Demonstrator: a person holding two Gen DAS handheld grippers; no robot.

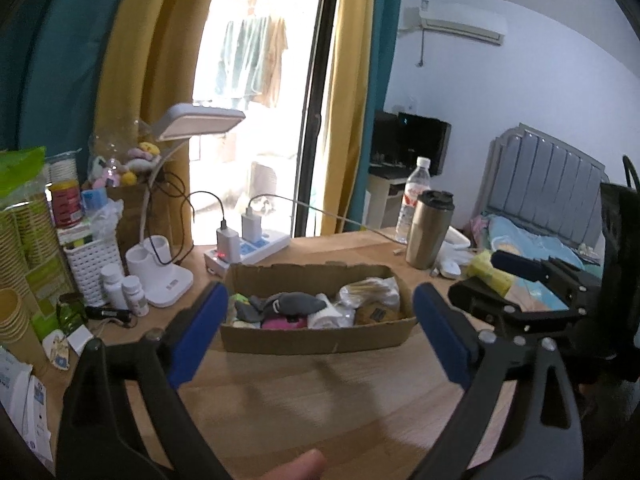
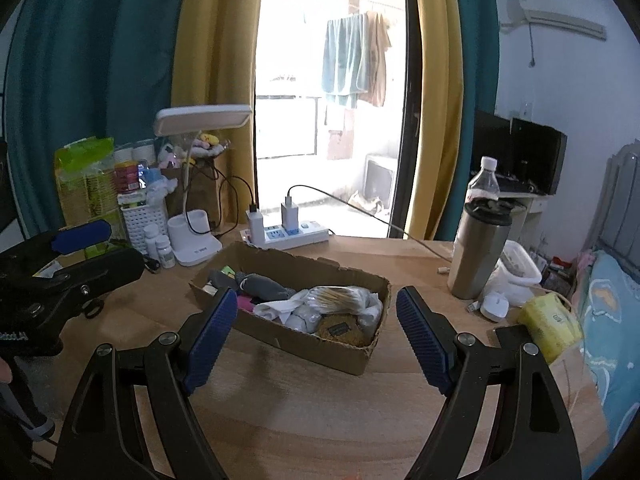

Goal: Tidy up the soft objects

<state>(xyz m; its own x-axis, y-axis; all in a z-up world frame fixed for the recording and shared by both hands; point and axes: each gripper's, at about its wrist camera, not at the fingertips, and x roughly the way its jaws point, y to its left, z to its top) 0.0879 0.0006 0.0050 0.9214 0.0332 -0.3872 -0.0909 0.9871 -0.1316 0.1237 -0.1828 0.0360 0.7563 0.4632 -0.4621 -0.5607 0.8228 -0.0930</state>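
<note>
Both grippers empty, above the worktop (image 2: 320,420), short of the cardboard box (image 2: 360,360). Left gripper (image 1: 320,332) spread wide, right gripper (image 2: 316,336) spread too, nothing between the pads. Soft stuff sits in the box: grey sock (image 2: 264,284), white cloth (image 2: 280,308), bag of cotton swabs (image 2: 340,298). Yellow pack (image 2: 552,324) lies apart at the right edge.

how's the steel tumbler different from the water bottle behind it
The tumbler is opaque brushed metal with a dark lid; the water bottle is clear plastic with a white cap. The tumbler is wider and stands nearer the cardboard box; the bottle is slimmer, partly hidden behind it. Both stand upright on the table.
</note>
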